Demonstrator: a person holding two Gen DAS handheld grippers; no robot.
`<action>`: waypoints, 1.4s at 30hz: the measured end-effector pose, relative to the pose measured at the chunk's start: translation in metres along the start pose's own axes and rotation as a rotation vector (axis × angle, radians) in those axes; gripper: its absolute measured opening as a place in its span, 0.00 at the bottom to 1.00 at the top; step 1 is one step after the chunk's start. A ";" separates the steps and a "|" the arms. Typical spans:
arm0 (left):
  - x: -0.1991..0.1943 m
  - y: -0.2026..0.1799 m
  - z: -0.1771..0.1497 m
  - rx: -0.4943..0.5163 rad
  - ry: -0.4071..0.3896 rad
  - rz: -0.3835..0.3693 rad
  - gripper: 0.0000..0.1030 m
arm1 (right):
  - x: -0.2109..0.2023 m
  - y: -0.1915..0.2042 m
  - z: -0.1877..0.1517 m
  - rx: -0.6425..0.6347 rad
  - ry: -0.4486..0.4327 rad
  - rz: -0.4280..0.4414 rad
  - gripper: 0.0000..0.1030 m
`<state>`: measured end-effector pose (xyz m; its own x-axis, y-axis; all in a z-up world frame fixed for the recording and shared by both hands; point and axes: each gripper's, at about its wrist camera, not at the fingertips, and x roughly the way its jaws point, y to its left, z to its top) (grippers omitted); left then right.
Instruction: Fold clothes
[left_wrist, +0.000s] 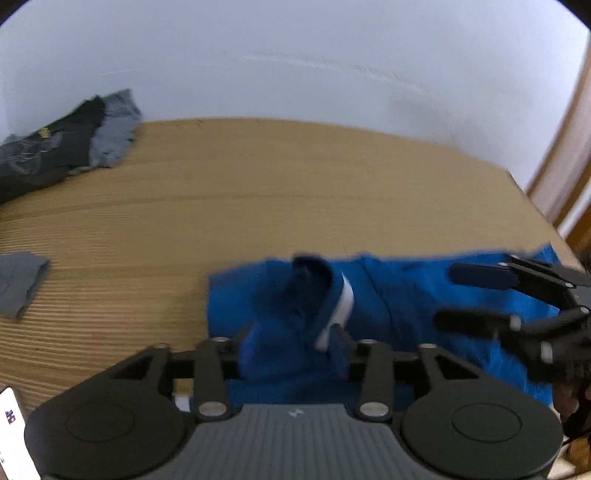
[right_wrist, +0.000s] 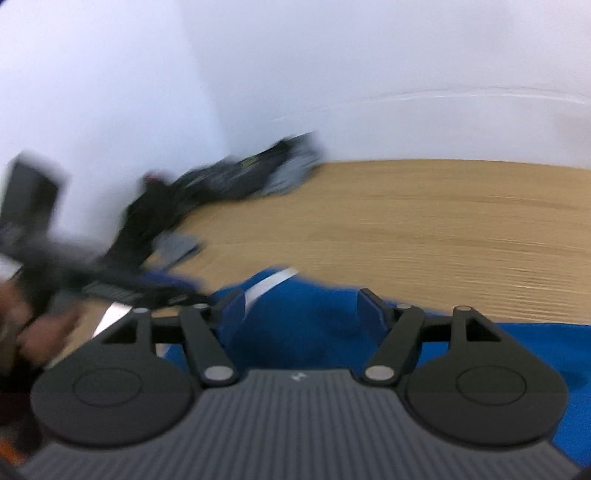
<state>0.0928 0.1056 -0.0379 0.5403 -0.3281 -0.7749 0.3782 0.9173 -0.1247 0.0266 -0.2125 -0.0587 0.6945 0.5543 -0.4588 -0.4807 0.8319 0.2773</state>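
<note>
Looking along the left gripper (left_wrist: 291, 343), I see a wide wooden worktop (left_wrist: 258, 206) with fine grain lines, pushed against a plain white wall (left_wrist: 295, 66). A wooden door frame (left_wrist: 565, 155) stands at the right edge of the room. The blue garment (left_wrist: 388, 306) lies on the near part of the worktop, with a white label at its collar. Blue cloth is bunched between the left fingers, but if the pads press on it, I cannot tell, since the picture is blurred there. The right gripper (left_wrist: 443, 297) comes in from the right, above the garment, with its fingers apart. A pile of dark and grey clothes (left_wrist: 62, 147) sits in the far left corner, and a folded grey piece (left_wrist: 20, 284) lies at the left edge.

From the right gripper (right_wrist: 301, 304), the same worktop (right_wrist: 443, 221) meets two white walls (right_wrist: 332, 74) in a corner, where the dark pile (right_wrist: 229, 181) rests. The right fingers stand well apart above the blue garment (right_wrist: 303, 332), not closing on it. The left gripper (right_wrist: 177, 291) is a blur at the left.
</note>
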 end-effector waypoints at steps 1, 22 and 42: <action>0.001 0.001 -0.005 -0.001 0.017 0.011 0.48 | 0.007 0.008 -0.002 -0.024 0.024 0.022 0.67; -0.022 0.031 -0.040 -0.038 0.022 0.048 0.52 | 0.080 0.016 0.007 0.217 0.047 0.252 0.23; 0.069 -0.065 0.000 0.197 0.076 -0.019 0.57 | -0.115 -0.143 -0.083 0.554 -0.048 -0.599 0.70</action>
<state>0.1056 0.0237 -0.0828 0.4767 -0.3197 -0.8189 0.5313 0.8469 -0.0214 -0.0289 -0.3980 -0.1151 0.7775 0.0019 -0.6288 0.3049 0.8734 0.3797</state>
